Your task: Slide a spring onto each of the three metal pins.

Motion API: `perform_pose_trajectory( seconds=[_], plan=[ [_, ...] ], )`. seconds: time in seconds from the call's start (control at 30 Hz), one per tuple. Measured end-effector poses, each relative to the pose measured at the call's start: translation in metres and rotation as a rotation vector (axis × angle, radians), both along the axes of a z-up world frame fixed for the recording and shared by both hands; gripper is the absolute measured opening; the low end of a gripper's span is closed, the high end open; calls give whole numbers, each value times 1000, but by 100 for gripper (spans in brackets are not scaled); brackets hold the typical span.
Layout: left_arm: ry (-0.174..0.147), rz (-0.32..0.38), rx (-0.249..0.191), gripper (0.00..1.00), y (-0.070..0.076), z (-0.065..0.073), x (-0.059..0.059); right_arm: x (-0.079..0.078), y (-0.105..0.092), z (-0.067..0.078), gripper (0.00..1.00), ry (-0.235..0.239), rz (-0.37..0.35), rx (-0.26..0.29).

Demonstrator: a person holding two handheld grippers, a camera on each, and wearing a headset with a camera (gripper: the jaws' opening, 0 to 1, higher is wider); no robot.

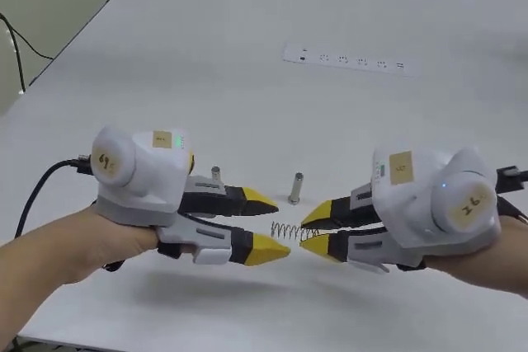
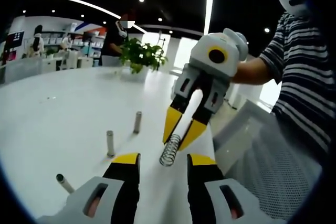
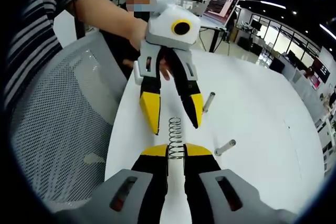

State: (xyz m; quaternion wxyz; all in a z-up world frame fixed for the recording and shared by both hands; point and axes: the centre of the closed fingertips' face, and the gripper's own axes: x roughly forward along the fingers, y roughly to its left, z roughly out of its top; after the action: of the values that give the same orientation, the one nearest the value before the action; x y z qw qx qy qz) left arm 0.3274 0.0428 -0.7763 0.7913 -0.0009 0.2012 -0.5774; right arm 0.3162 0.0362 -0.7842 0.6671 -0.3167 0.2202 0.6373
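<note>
A small coil spring (image 1: 285, 231) hangs just above the white table (image 1: 247, 80), and my right gripper (image 1: 304, 234) is shut on one end of it. The spring (image 3: 176, 132) sticks out forward from the right gripper (image 3: 176, 151). My left gripper (image 1: 280, 226) faces it, open, its yellow tips on either side of the spring's free end (image 2: 169, 150). Two metal pins stand upright behind the grippers, one (image 1: 216, 173) at the left and one (image 1: 295, 189) at the middle. A third pin (image 2: 64, 183) appears tilted at the lower left of the left gripper view.
A white power strip (image 1: 346, 59) lies far back on the table. A black cable (image 1: 16, 47) runs off the left edge. A grey mesh chair (image 3: 58, 119) stands at the table's near edge, by the person in a striped shirt.
</note>
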Motion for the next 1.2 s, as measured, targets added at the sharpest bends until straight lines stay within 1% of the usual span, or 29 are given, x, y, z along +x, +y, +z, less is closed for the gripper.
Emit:
perform_pose_trajectory(
  seconds=[0.17, 0.23, 0.3, 0.47, 0.6, 0.67, 0.7, 0.77, 0.8, 0.87, 1.07, 1.2],
  plan=[
    [-1, -4, -18, 23, -4, 3, -1, -2, 1, 4, 7, 2, 4, 14],
    [8, -8, -29, 21, -7, 5, -3, -2, 1, 4, 7, -3, 6, 12],
    [1, -14, -29, 19, -7, 6, -4, -2, 0, 4, 7, -2, 5, 12],
    [1, -22, -28, 13, -8, 5, -6, -3, -1, 5, 7, -3, 11, 11],
    [-7, -23, -30, 10, -9, 6, -6, -4, -1, 6, 7, -11, 19, 10],
    [-15, -28, -35, 6, -10, 7, -7, -4, 0, 8, 7, -9, 18, 13],
    [-12, -29, -38, 5, -10, 8, -7, -3, 0, 8, 7, -12, 17, 13],
    [-28, -31, -39, 5, -10, 9, -7, -2, 0, 9, 7, -14, 20, 12],
    [-27, -32, -39, 5, -10, 9, -7, -2, 0, 10, 7, -12, 20, 14],
    [-39, -38, -39, 4, -10, 10, -7, -2, 0, 10, 7, -7, 18, 19],
    [-45, -51, -37, 3, -11, 11, -8, -2, -1, 9, 7, -9, 20, 16],
    [-44, -60, -40, 3, -12, 12, -9, -2, -2, 10, 7, -8, 16, 18]
  ],
)
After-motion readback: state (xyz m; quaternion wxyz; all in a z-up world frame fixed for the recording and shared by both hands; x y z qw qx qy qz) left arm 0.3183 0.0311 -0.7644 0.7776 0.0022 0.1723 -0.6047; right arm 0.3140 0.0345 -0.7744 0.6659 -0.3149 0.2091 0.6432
